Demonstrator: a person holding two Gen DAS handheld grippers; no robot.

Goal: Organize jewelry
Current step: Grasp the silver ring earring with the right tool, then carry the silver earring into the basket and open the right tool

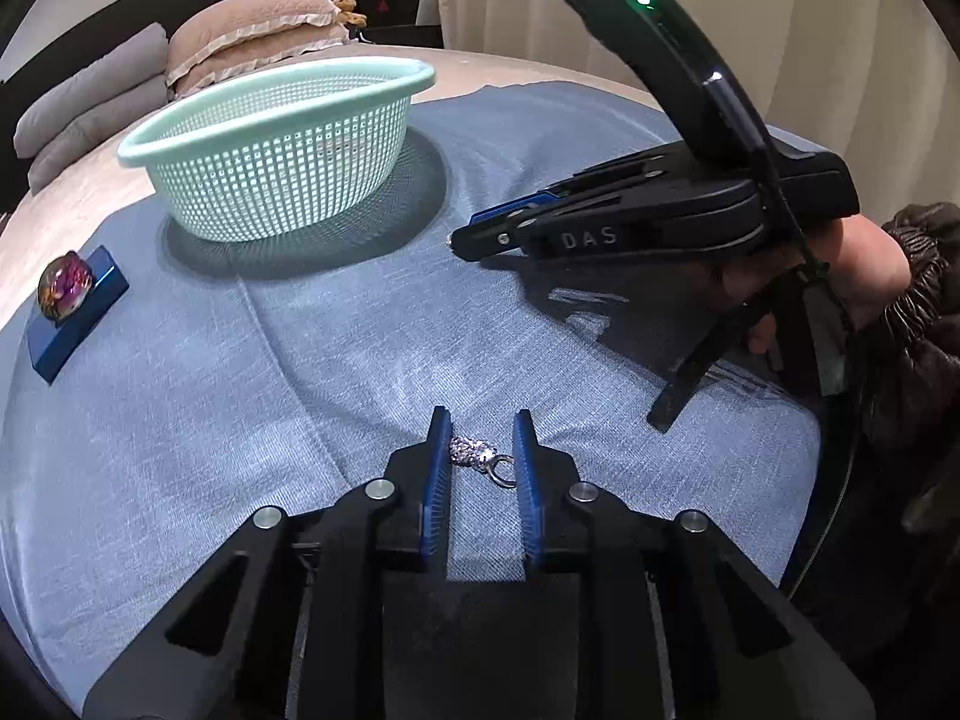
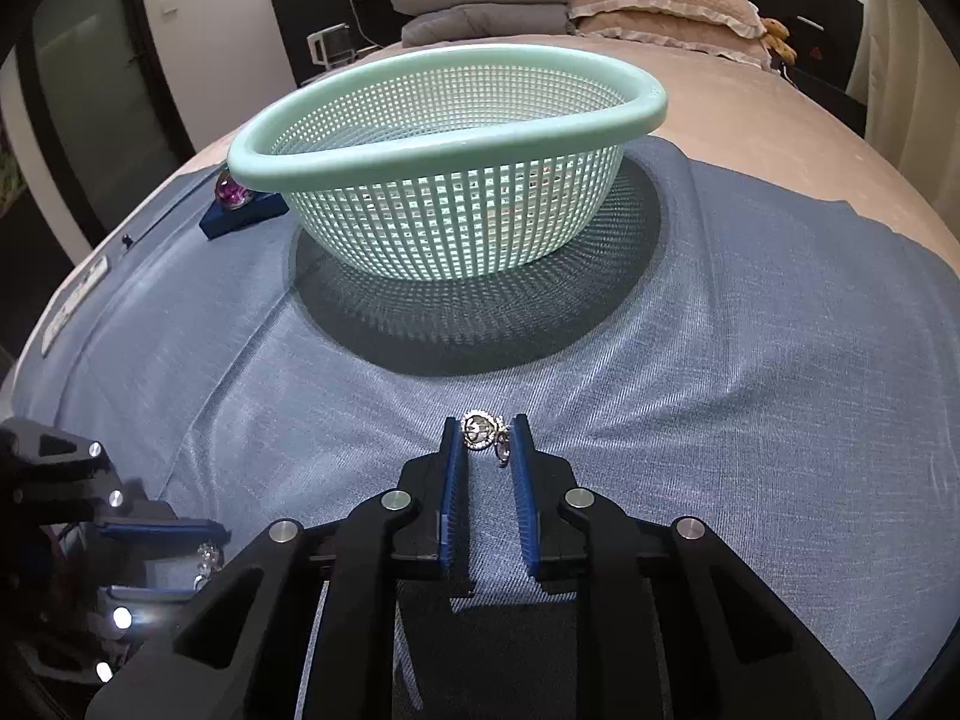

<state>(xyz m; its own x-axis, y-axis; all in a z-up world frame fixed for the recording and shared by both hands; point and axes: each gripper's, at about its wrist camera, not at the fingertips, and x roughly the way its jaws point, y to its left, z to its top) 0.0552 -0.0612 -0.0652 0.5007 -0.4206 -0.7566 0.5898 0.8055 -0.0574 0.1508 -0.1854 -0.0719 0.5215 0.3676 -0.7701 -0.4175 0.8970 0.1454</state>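
A mint green mesh basket (image 1: 282, 150) stands on the blue cloth (image 1: 240, 390), also in the right wrist view (image 2: 450, 180). My left gripper (image 1: 480, 438) is open around a sparkly rhinestone charm with a ring (image 1: 477, 451) lying on the cloth; it also shows at the lower left of the right wrist view (image 2: 162, 558). My right gripper (image 2: 486, 438) holds a round silver pendant (image 2: 480, 429) between its blue pads, low over the cloth. The right gripper also shows at the right of the left wrist view (image 1: 462, 240).
A purple glass ball (image 1: 63, 288) sits on a dark blue block (image 1: 78, 324) left of the basket. Pillows (image 1: 252, 24) and folded grey blankets (image 1: 90, 102) lie at the bed's head. A curtain (image 1: 810, 30) hangs at the right.
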